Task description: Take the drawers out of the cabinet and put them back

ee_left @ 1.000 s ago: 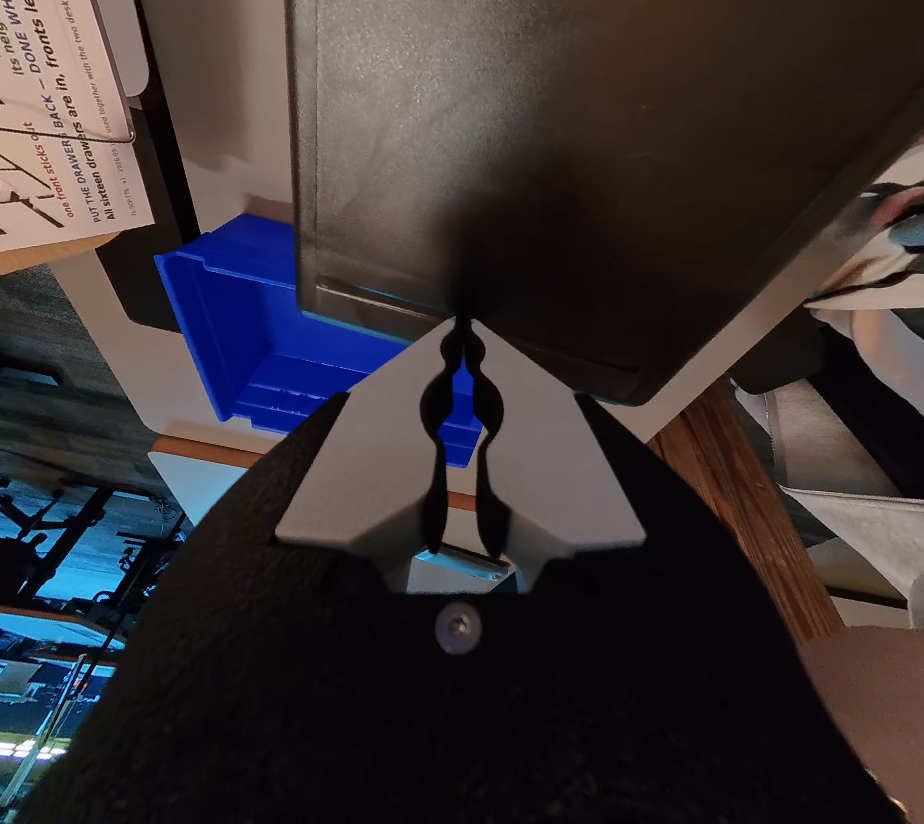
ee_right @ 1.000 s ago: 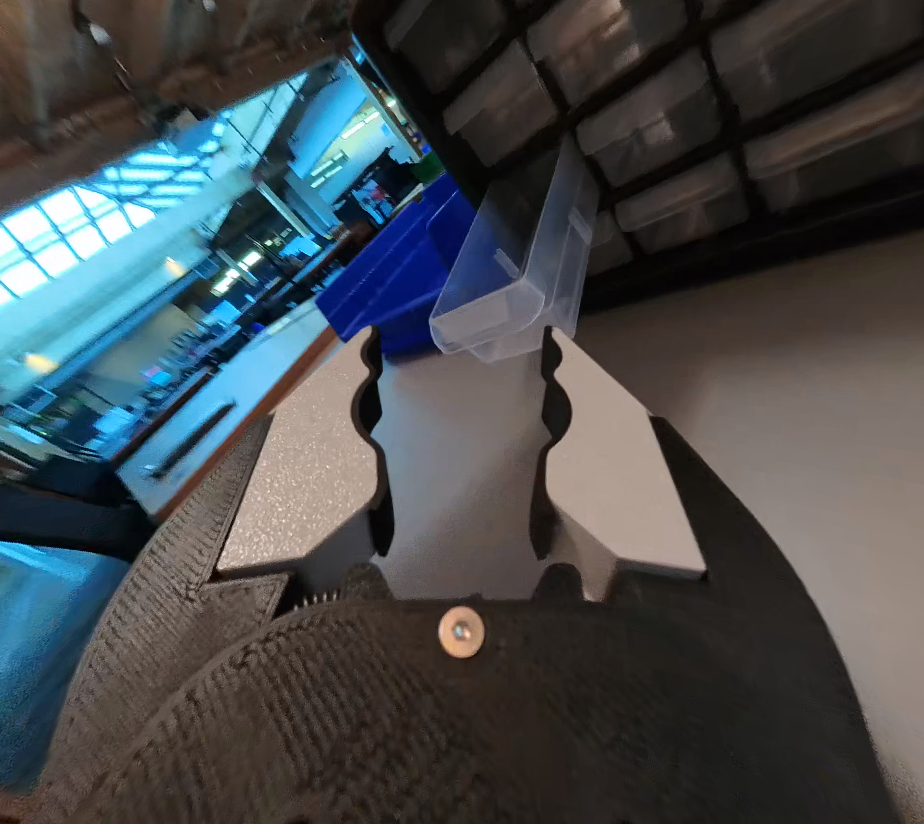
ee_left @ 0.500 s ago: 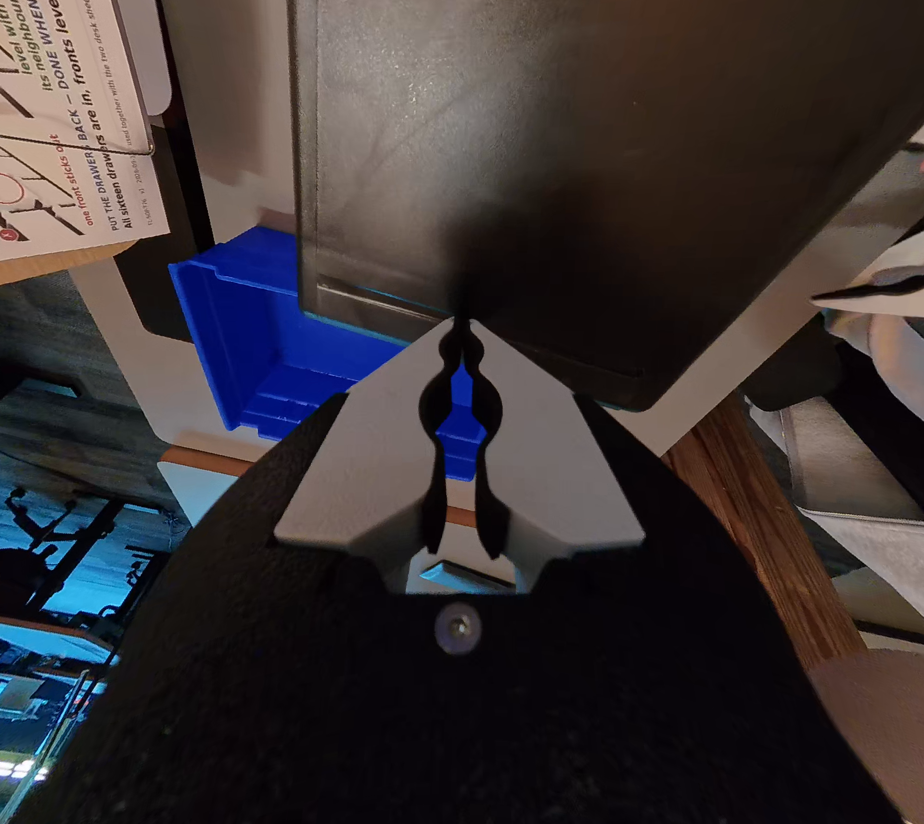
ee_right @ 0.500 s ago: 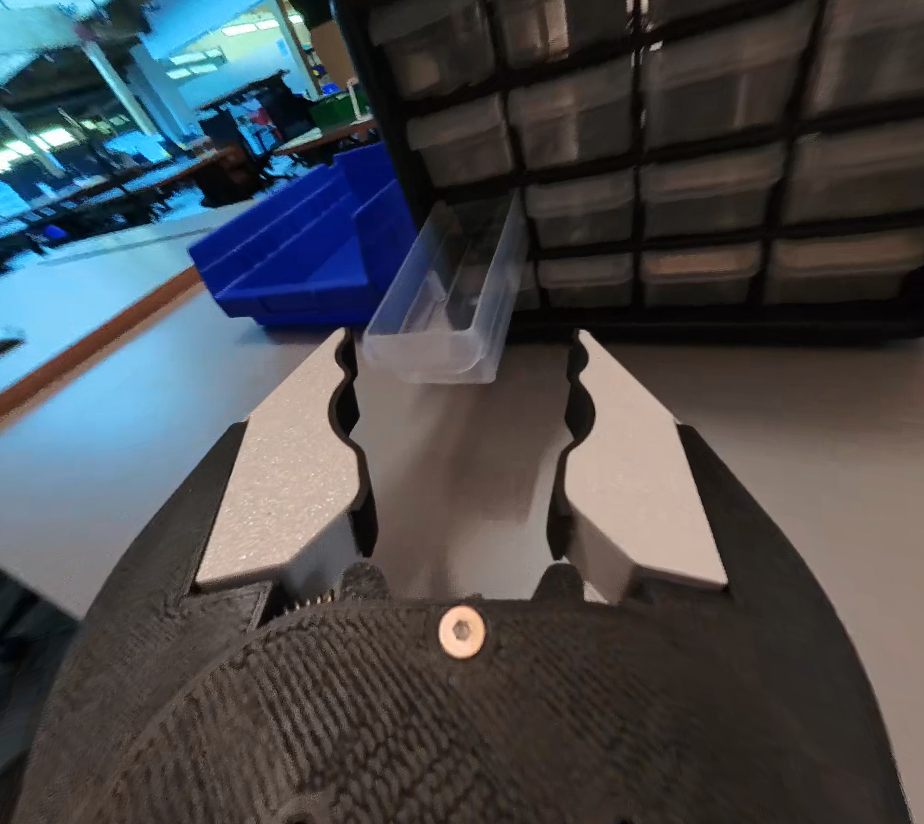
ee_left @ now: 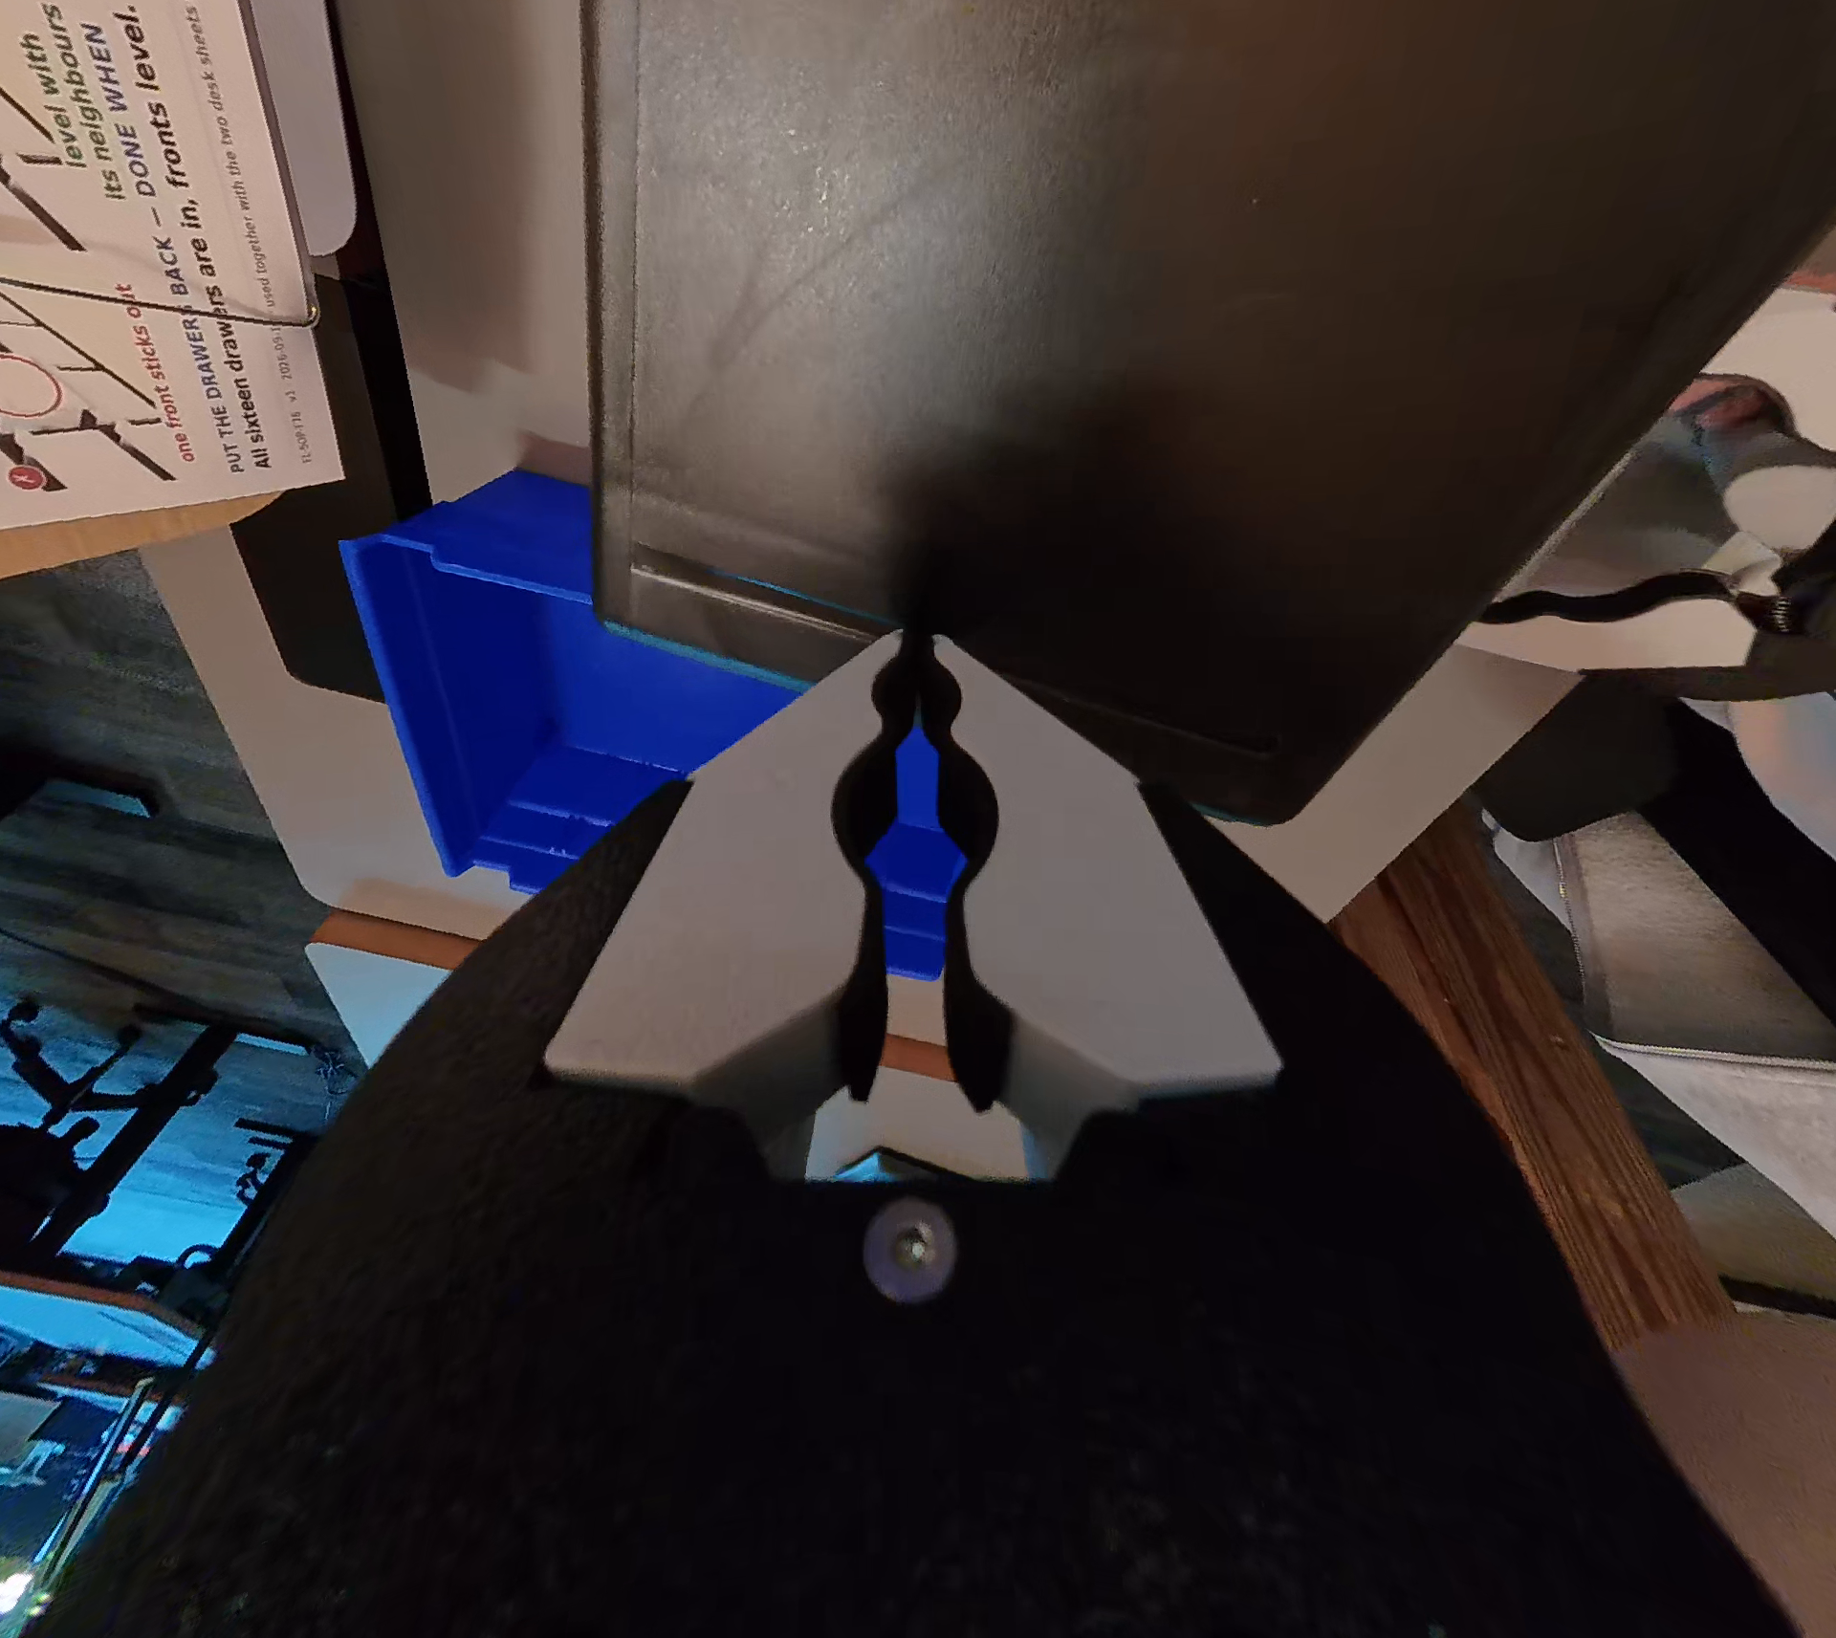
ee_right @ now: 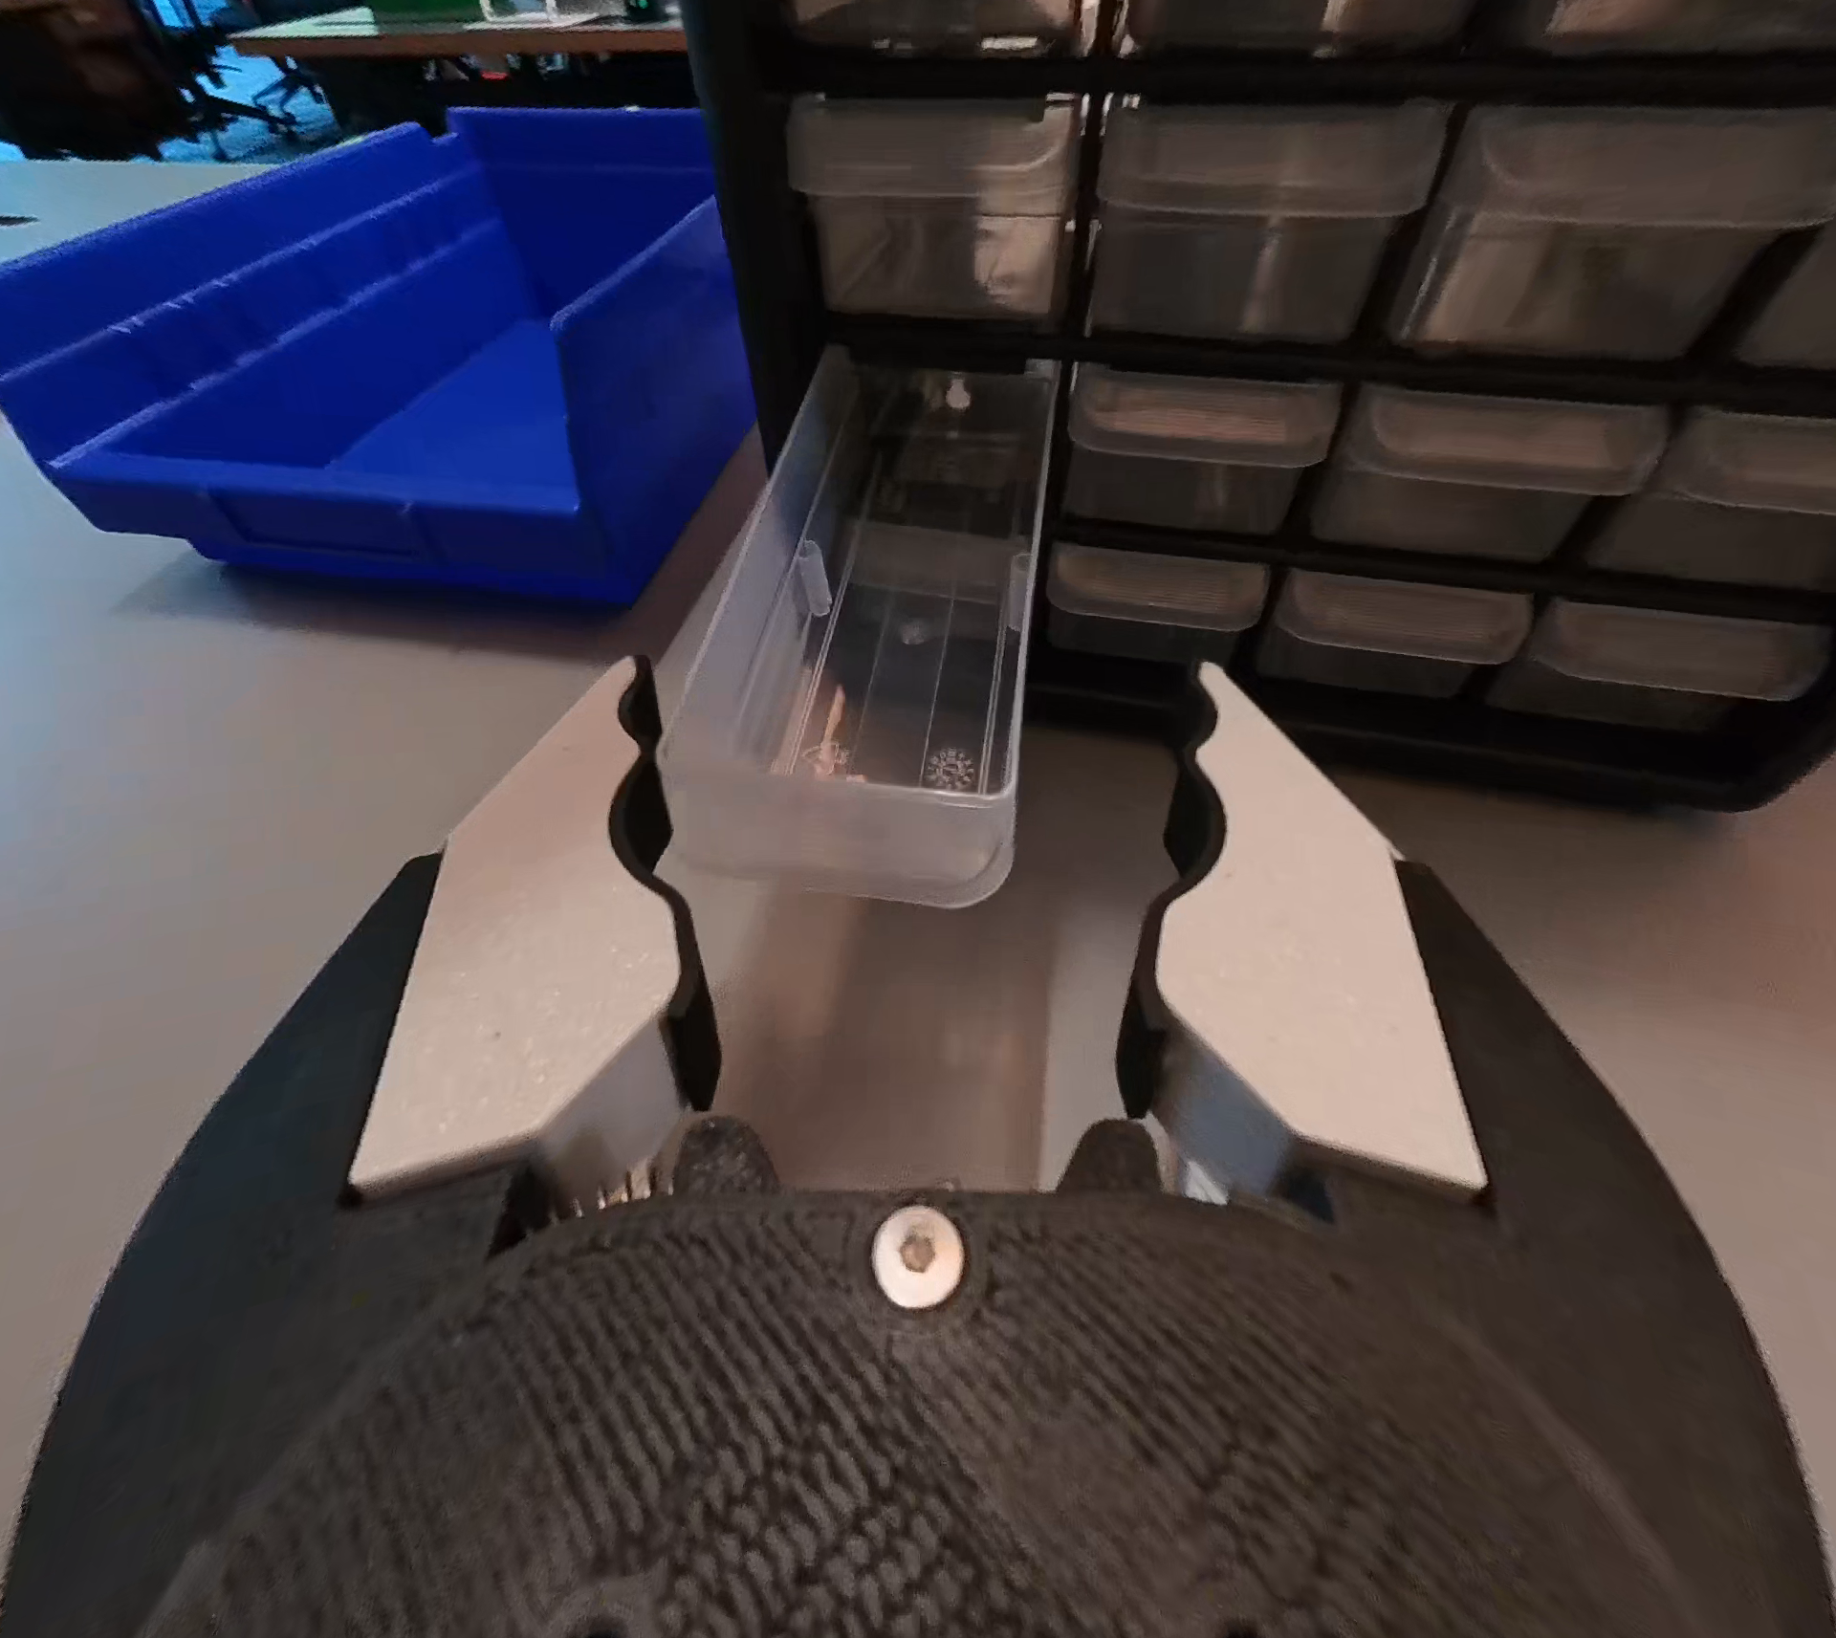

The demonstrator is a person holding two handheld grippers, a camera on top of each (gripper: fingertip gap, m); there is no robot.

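- Half a second ago the right wrist view was further back and tilted; now the right gripper [ee_right: 919, 781] has squared up to the cabinet [ee_right: 1292, 358] and come closer, fingers spread wide and empty.
- The clear drawer [ee_right: 874, 647] juts far out of the cabinet's left column, third row down, its front lip just ahead of the fingertips — my guess is a grasp of the front comes next, to pull it free or slide it home.
- The left gripper [ee_left: 914, 647] has barely shifted: fingers pressed nearly together with nothing visible between them, tips against the cabinet's dark top panel — seemingly steadying it.
- A blue bin [ee_right: 397, 398] stands just left of the cabinet, near the drawer's path.
- A printed sheet [ee_left: 149, 199] shows beyond the cabinet's left side.
- The neighbouring drawers [ee_right: 1262, 219] sit closed, leaving little room beside the open one.
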